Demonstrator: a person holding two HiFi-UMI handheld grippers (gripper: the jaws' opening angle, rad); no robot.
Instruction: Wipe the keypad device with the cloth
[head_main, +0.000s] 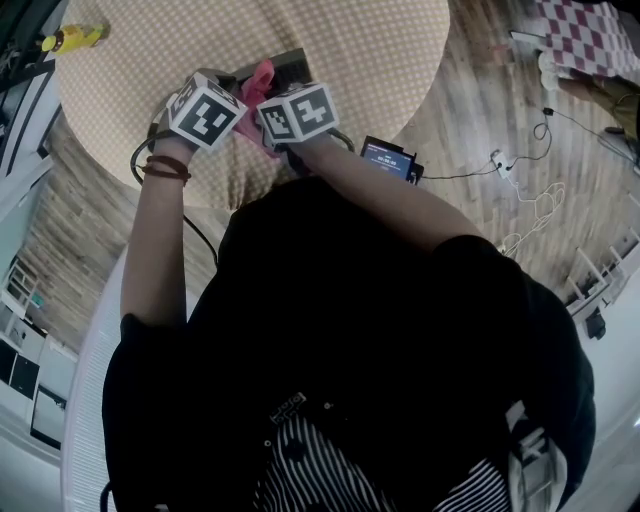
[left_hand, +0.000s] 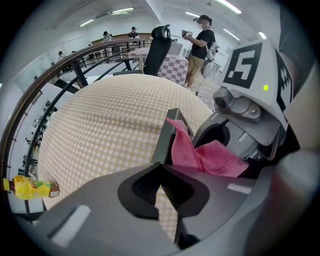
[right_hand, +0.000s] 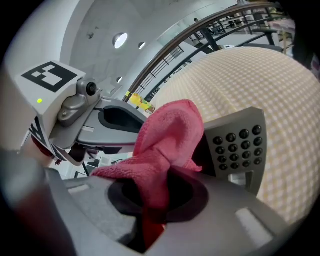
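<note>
Clamping the keypad device (right_hand: 239, 145) by its edge, the left hand-held gripper (left_hand: 162, 172) steadies it for the right hand-held gripper (right_hand: 160, 200), closed on the cloth (right_hand: 167, 135).

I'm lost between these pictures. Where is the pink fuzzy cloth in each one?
Head view: pink fuzzy cloth near the top, left of centre.
Left gripper view: right of centre, beyond the jaws.
Right gripper view: centre, pinched in the right gripper.
Shared landmark: grey keypad device, next to the cloth in all three.
</note>
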